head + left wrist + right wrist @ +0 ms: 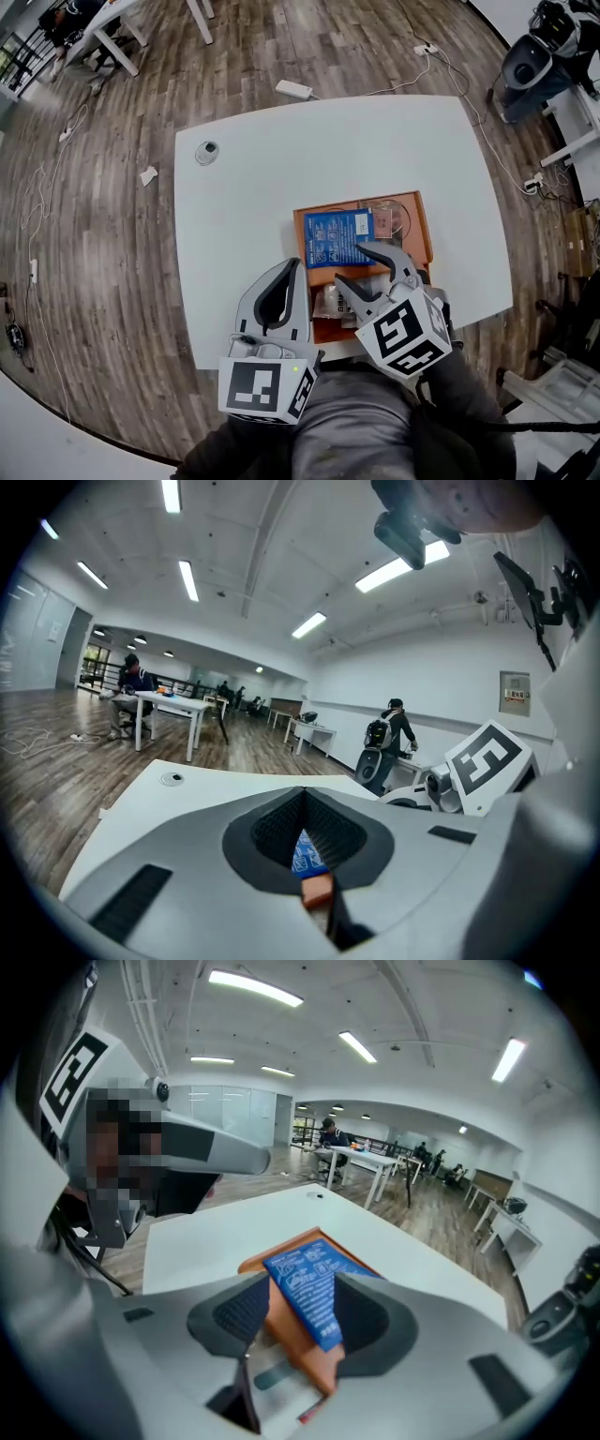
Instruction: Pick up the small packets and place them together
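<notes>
An orange tray (423, 234) lies on the white table (244, 225) near its front edge. A blue printed packet (337, 236) rests flat in the tray's far left part, and a clear packet (389, 217) lies beside it on the right. Another clear packet (328, 300) sits in the tray's near part. My right gripper (352, 264) hovers over the tray, jaws open. In the right gripper view the blue packet (309, 1290) lies between the fingers of that right gripper (305, 1321) and looks untouched. My left gripper (284, 292) is shut and empty just left of the tray.
A small round cap (206, 152) is set in the table's far left corner. A power strip (293, 89) and cables lie on the wooden floor beyond. A person with a backpack (389, 733) stands far off among desks.
</notes>
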A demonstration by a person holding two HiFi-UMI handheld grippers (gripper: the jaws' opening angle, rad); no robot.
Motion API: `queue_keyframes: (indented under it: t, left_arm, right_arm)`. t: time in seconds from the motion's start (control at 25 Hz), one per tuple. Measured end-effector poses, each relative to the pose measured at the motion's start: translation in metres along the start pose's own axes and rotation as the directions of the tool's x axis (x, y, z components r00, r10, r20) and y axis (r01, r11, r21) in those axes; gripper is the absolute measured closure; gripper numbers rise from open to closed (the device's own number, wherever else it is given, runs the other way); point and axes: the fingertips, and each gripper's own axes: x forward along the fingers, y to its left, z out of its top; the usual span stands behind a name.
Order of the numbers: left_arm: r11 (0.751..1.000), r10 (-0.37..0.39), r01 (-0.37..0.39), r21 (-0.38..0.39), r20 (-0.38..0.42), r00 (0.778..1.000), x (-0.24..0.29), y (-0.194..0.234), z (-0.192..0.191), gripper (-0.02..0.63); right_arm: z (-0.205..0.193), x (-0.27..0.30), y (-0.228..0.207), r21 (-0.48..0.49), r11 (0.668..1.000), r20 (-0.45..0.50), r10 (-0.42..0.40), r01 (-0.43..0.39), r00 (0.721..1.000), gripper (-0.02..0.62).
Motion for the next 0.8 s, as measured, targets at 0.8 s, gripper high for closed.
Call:
queue_keyframes:
  t: [0.8]
  left_arm:
    - [0.998, -0.057, 0.058, 0.027, -0.034, 0.998, -0.043, -0.058, -0.043, 0.606]
  right_arm:
    - [-0.094, -0.039, 0.056, 0.07, 0.998, -0.138, 0.013, -0.003, 0.99, 0.388]
